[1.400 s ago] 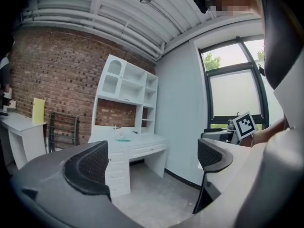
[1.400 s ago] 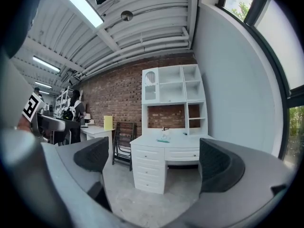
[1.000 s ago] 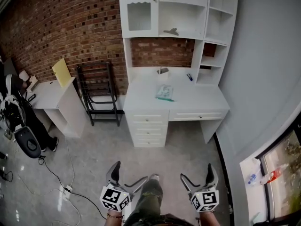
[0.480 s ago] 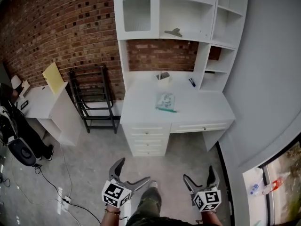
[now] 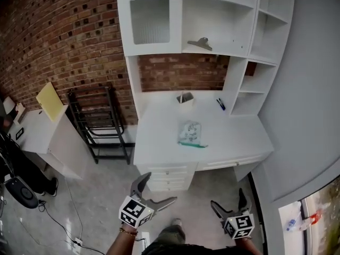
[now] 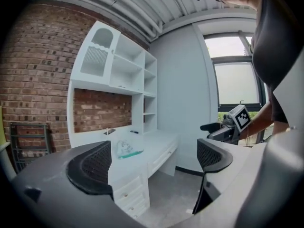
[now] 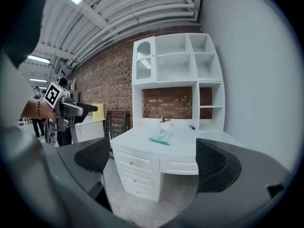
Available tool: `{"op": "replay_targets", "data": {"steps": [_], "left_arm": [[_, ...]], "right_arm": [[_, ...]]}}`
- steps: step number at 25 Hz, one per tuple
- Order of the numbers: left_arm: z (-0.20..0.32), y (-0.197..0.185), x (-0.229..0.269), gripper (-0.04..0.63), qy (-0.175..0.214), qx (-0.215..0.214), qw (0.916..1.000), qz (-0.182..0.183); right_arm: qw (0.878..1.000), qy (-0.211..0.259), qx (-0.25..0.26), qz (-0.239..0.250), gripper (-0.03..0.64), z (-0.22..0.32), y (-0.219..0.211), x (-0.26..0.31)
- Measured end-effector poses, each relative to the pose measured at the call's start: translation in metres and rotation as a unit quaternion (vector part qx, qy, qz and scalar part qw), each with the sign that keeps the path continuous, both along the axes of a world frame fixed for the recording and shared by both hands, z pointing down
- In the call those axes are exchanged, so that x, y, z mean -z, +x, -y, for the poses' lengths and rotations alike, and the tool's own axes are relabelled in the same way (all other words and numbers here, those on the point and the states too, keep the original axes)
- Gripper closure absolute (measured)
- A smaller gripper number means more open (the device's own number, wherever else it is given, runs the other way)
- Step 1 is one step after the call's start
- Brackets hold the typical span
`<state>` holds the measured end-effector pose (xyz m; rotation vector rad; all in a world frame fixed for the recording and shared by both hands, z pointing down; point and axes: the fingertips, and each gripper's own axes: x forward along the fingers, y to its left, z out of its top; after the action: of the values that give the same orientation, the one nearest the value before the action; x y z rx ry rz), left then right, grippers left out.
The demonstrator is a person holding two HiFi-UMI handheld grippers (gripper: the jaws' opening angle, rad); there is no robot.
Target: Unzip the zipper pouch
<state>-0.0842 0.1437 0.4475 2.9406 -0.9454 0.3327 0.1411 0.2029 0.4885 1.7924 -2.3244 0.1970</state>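
A clear zipper pouch point(image 5: 191, 133) with a green zipper edge lies flat on the white desk point(image 5: 159, 147), near its middle. The pouch point(image 6: 127, 149) also shows small in the left gripper view, and the pouch point(image 7: 161, 137) in the right gripper view. My left gripper point(image 5: 157, 193) is held open over the floor in front of the desk drawers, nothing between its jaws. My right gripper point(image 5: 229, 202) is also open and empty, low at the right. Both are well short of the desk.
A small cup point(image 5: 185, 98) and a blue pen point(image 5: 220, 103) sit at the desk's back. A hutch with shelves point(image 5: 212, 20) rises above. A black folding rack point(image 5: 98, 124) and a low white side table point(image 5: 42, 142) stand at the left. Cables lie on the floor point(image 5: 74, 232).
The view has closed in on the desk, which now looks bigger and nearer. Both grippers stay open and low in front of me; the left one has risen slightly.
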Motion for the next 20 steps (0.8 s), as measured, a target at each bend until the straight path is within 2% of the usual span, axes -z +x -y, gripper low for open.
{"op": "replay_targets", "data": {"steps": [3,5,8,11,15,20], "left_arm": [[0.03,-0.001,0.002,0.031,0.004,-0.02,0.9997,-0.012],[0.048,-0.005,-0.003,0.032,0.002,-0.021,0.9997,-0.006],[0.071,-0.01,-0.016,0.035,-0.008,-0.021,0.9997,0.014],[0.074,-0.01,-0.032,0.04,-0.017,-0.053,0.9976,0.042],[0.086,-0.011,-0.043,0.049,-0.003,-0.092,0.9939,0.061],[0.114,-0.003,-0.049,0.078,0.005,-0.123,0.9893,0.078]], "right_arm": [[1.0,0.004,0.003,-0.021,0.055,0.033,0.004,0.002],[1.0,0.011,0.003,-0.029,0.055,0.052,0.006,0.006],[1.0,0.012,-0.005,-0.005,0.058,0.077,0.004,0.008],[1.0,0.02,-0.008,-0.005,0.06,0.091,0.002,0.011],[1.0,0.016,-0.002,-0.026,0.063,0.108,0.004,0.012],[1.0,0.01,-0.012,-0.013,0.066,0.129,0.014,0.003]]}}
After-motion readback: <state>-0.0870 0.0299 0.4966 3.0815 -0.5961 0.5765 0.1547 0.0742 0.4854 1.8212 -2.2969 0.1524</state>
